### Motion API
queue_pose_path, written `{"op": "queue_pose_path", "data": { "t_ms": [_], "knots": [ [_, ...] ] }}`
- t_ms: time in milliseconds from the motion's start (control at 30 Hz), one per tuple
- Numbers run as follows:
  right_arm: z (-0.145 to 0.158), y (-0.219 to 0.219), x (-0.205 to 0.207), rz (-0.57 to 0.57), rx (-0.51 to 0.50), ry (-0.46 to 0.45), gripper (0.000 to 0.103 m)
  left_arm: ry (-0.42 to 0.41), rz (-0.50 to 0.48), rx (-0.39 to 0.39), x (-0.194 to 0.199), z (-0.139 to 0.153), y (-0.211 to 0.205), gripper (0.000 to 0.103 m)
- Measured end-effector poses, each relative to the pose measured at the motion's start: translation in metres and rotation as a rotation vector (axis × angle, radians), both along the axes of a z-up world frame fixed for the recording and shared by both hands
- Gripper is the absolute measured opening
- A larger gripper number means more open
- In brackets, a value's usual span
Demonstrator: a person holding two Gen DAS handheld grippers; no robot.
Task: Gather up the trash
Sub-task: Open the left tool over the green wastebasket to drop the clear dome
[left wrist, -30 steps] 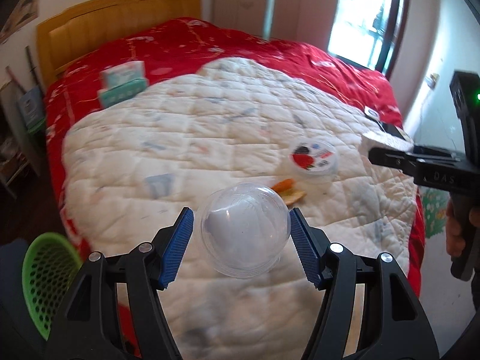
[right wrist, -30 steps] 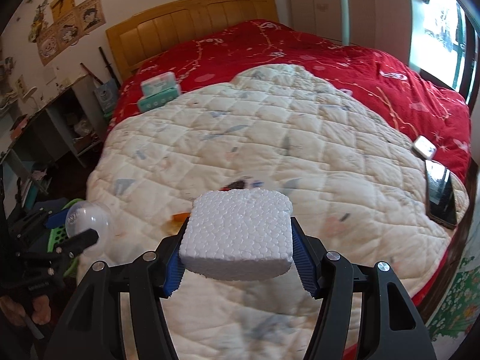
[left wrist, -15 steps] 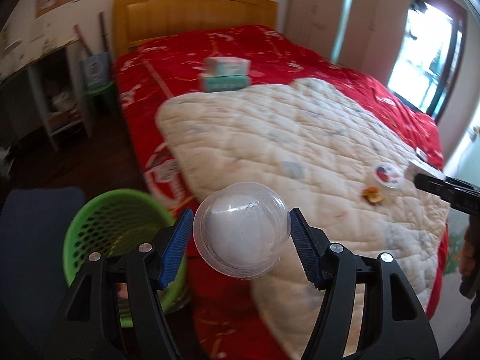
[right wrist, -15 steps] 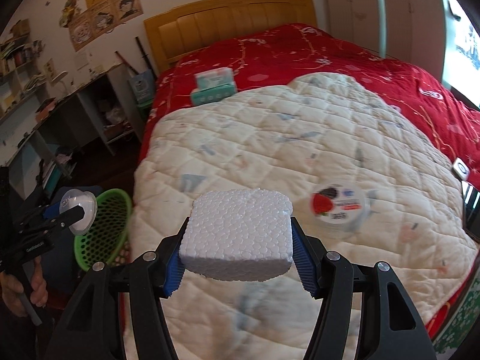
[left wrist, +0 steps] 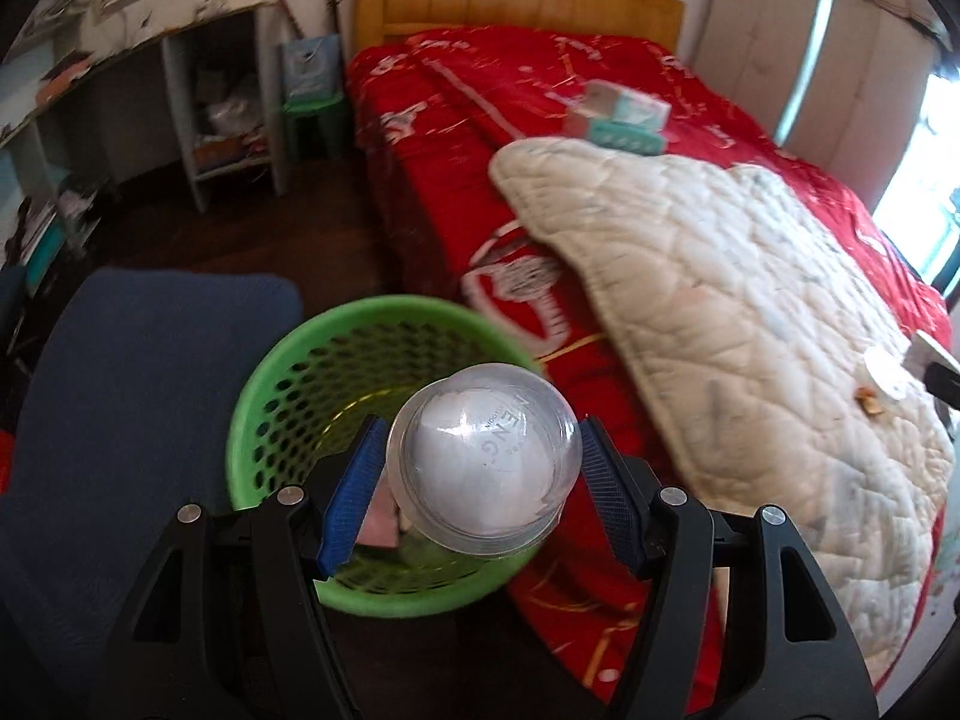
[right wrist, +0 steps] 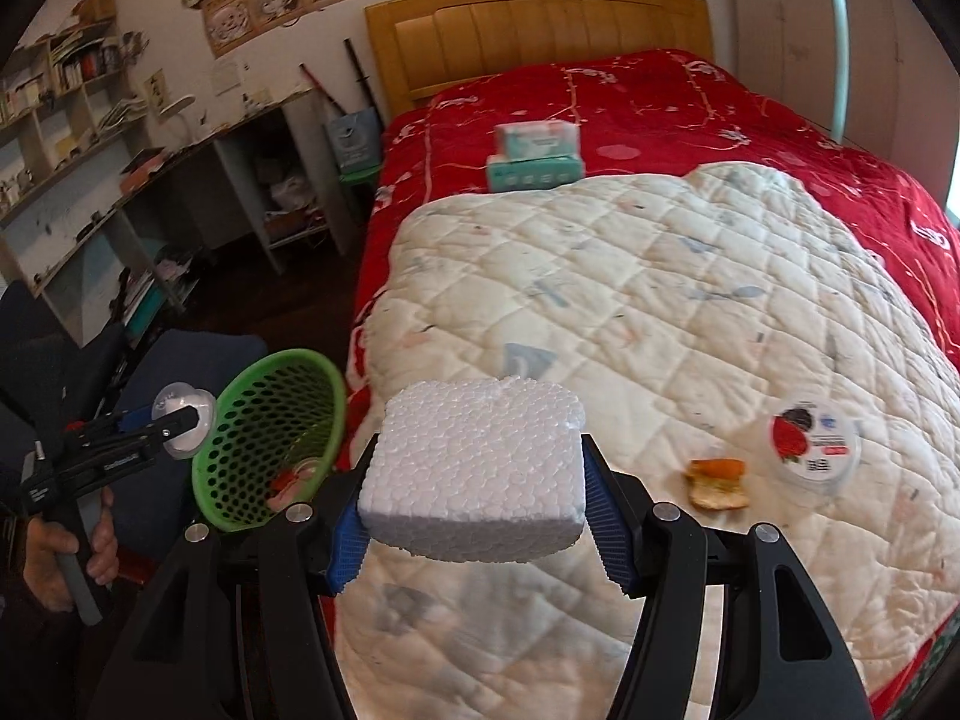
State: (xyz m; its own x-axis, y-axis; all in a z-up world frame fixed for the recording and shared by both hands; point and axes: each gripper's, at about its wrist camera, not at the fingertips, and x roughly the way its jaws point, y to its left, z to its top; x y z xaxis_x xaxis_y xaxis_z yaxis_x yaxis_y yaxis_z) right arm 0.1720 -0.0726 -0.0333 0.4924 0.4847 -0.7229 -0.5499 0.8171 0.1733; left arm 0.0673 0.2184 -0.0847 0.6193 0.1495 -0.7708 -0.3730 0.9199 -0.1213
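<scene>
My left gripper [left wrist: 483, 492] is shut on a clear plastic dome lid [left wrist: 480, 468] and holds it over the green mesh basket [left wrist: 270, 384], which holds some pink scraps. The lid and left gripper also show in the right wrist view [right wrist: 183, 420], beside the basket [right wrist: 264, 438]. My right gripper [right wrist: 474, 510] is shut on a white foam block [right wrist: 477, 468] above the quilt's near edge. An orange peel [right wrist: 717, 483] and a round lidded tub with a strawberry label [right wrist: 813, 438] lie on the white quilt [right wrist: 630, 312].
The basket stands on the floor between a blue chair [left wrist: 138, 396] and the red bed [left wrist: 510, 96]. Tissue packs [right wrist: 534, 156] lie near the headboard. Shelves and a desk [right wrist: 120, 180] line the left wall.
My left gripper has swung left off the bed with the lid and now hangs over the basket. My right gripper has turned slightly left, still holding the foam block.
</scene>
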Motion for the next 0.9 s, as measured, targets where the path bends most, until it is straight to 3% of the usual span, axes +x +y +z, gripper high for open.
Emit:
{"op": "queue_pose_path", "data": {
  "t_ms": [400,533,900],
  "knots": [
    [-0.010,0.034,-0.002,0.058,-0.009,0.025,0.060,0.051,0.058,-0.077,-0.007,-0.033,0.031,0.065],
    [-0.012,0.040,-0.004,0.071,-0.007,0.034,0.060,0.037,0.062,-0.087,-0.012,-0.033,0.033,0.073],
    [-0.013,0.065,-0.009,0.118,0.003,0.040,0.060,0.006,0.096,-0.074,-0.033,-0.021,0.039,0.073]
  ]
}}
